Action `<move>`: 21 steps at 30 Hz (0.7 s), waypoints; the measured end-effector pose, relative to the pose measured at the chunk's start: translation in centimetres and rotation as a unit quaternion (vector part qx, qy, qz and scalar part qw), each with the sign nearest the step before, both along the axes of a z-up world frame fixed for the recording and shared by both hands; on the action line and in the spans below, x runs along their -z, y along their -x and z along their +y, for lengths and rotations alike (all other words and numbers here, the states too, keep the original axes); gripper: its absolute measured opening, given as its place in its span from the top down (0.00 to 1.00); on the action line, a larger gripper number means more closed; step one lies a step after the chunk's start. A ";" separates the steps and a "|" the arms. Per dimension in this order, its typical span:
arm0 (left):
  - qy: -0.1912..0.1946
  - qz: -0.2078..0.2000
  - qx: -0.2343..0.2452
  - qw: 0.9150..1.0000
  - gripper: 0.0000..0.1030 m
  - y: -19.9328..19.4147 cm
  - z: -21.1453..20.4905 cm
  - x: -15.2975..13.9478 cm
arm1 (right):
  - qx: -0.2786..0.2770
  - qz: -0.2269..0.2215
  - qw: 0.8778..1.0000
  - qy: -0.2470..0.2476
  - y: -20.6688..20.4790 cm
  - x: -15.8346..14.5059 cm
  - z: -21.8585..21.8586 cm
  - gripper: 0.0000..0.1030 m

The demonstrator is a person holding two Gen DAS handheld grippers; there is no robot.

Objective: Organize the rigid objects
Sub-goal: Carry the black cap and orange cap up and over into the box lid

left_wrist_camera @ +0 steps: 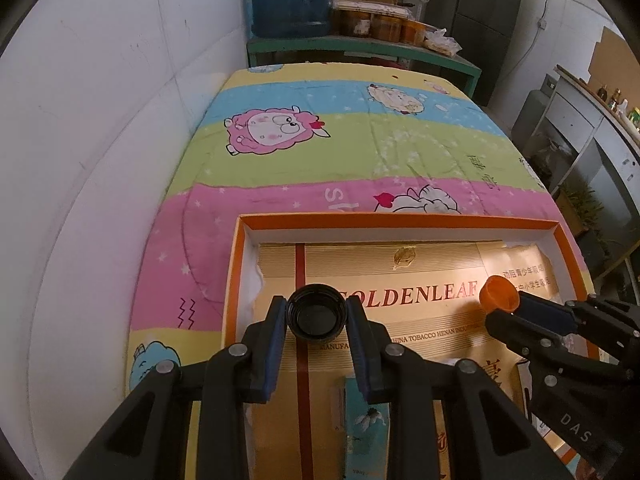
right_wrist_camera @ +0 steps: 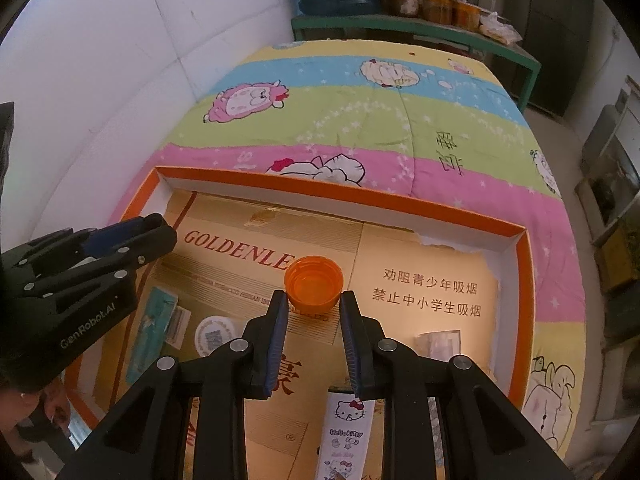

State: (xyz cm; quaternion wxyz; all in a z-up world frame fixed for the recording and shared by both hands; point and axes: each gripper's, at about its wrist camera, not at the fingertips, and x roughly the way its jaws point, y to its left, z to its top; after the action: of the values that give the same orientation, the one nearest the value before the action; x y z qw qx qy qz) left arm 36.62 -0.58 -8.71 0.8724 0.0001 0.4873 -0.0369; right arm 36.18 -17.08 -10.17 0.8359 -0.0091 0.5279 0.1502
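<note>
Between the blue-padded fingertips of the left gripper (left_wrist_camera: 316, 312), a round black plastic bottle cap (left_wrist_camera: 316, 317) sits clamped, its ribbed wall pressed by a finger on each side and its hollow underside turned up toward the camera, so its short axis points up and slightly back at the lens; being round, it has no long axis to speak of. Below this gripper lies the shallow orange-rimmed cardboard tray (left_wrist_camera: 394, 223) with white inner walls, floored with flattened tan corrugated carton printed GOLDENLEAF in red, and a slim teal printed packet (left_wrist_camera: 367, 424) lies flat just beneath and behind the fingers. To the right of the left gripper and a little ahead, the right gripper (right_wrist_camera: 314, 295) grips a round translucent orange plastic bottle cap (right_wrist_camera: 314, 283) at its fingertips, the open mouth likewise facing up, the smooth inner floor visible through the glossy wall. Under the right gripper, to its left, a white round foil-like lid with a printed code (right_wrist_camera: 215, 335) lies flat on the carton beside the teal packet, and directly beneath its fingers a long white strip printed with cartoon cats (right_wrist_camera: 343, 436) runs lengthwise toward the camera. Beyond the tray's far rim stretches a soft quilted bedspread (right_wrist_camera: 360, 136) striped pink, green, blue and yellow.
</note>
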 end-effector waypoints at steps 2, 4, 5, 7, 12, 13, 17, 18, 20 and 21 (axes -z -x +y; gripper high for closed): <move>-0.001 0.001 0.000 1.000 0.71 -0.1 0.0 0.2 | 0.001 -0.001 1.000 0.002 0.0 0.0 -0.1 0.74; 0.000 0.004 0.003 1.000 0.71 -0.2 -0.2 0.5 | 0.003 0.000 1.000 0.003 -0.1 0.2 -0.1 0.74; 0.000 0.006 0.003 1.000 0.71 -0.2 -0.2 0.7 | 0.004 0.001 1.000 0.003 -0.1 0.3 -0.1 0.74; -0.003 0.009 0.004 1.000 0.71 -0.3 -0.3 1.1 | 0.005 0.002 1.000 0.005 -0.1 0.5 -0.2 0.74; 0.001 0.009 0.002 1.000 0.71 -0.3 -0.1 1.5 | 0.008 0.008 1.000 0.002 -0.2 1.0 -0.4 0.74; 0.002 0.009 0.002 1.000 0.71 -0.3 -0.1 1.5 | 0.008 0.007 1.000 0.002 -0.2 1.1 -0.5 0.74; -0.003 0.009 0.006 1.000 0.69 -0.2 -0.1 1.7 | 0.006 0.008 1.000 0.000 -0.3 1.2 -0.5 0.74; -0.004 0.008 0.008 1.000 0.67 -0.2 -0.2 1.7 | 0.005 0.009 1.000 -0.001 -0.3 1.3 -0.6 0.74; 0.002 0.007 0.012 1.000 0.55 -0.2 -0.2 1.7 | 0.005 0.010 1.000 -0.001 -0.3 1.2 -0.7 0.73; 0.007 0.007 0.013 1.000 0.52 -0.2 -0.2 1.6 | 0.006 0.010 1.000 -0.002 -0.3 1.2 -0.7 0.72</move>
State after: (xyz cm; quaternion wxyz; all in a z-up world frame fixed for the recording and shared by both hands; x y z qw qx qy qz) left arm 36.86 -0.81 -10.34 0.8683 0.0002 0.4933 -0.0519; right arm 36.45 -17.81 -11.39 0.8315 -0.0027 0.5358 0.1466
